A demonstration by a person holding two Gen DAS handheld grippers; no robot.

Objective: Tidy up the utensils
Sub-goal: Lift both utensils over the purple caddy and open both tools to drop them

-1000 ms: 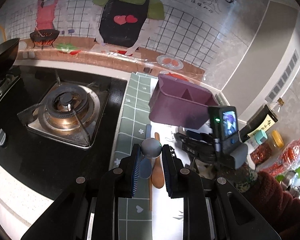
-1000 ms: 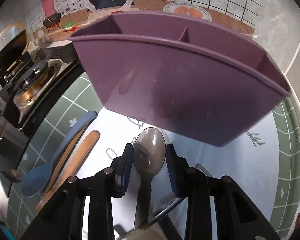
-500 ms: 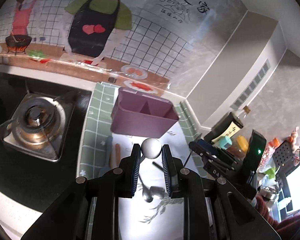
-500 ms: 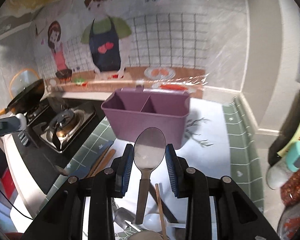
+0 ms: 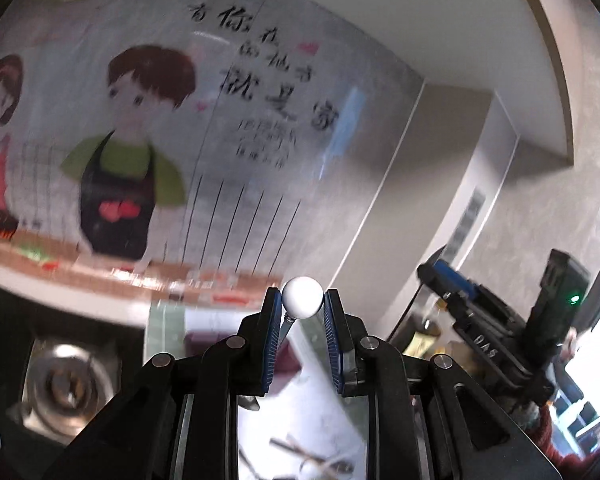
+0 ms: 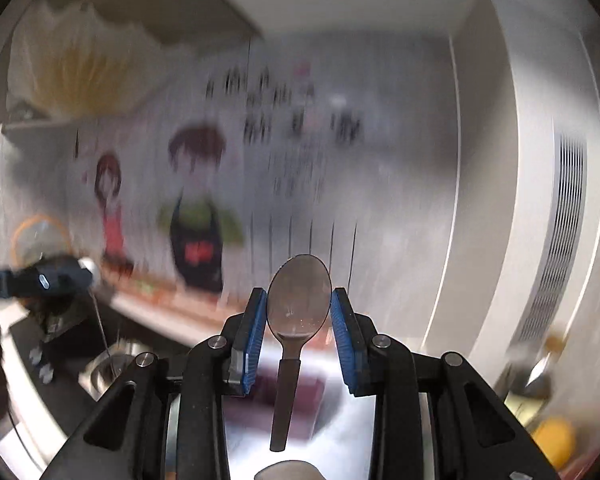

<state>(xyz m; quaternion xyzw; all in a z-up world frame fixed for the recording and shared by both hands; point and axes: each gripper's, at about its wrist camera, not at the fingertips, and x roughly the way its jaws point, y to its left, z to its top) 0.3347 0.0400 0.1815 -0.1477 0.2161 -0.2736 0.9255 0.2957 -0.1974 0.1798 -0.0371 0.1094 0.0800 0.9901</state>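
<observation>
The wall sticker (image 5: 132,152) shows two cartoon cooks and blurred black Chinese writing. The right gripper (image 6: 299,320) is clamped on a metal spoon (image 6: 299,300), bowl up. The left gripper (image 5: 302,320) grips a small ladle (image 5: 302,298). "DAS" is printed on the right gripper's body in the left view.

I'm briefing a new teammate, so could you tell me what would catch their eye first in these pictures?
Each tool grips a utensil raised before the blurred cartoon wall mural: the left tool pinches a small round white-headed utensil on a thin metal stem, the right tool a grey metal spoon with a dark handle. The purple plastic utensil box lies blurred below.
</observation>
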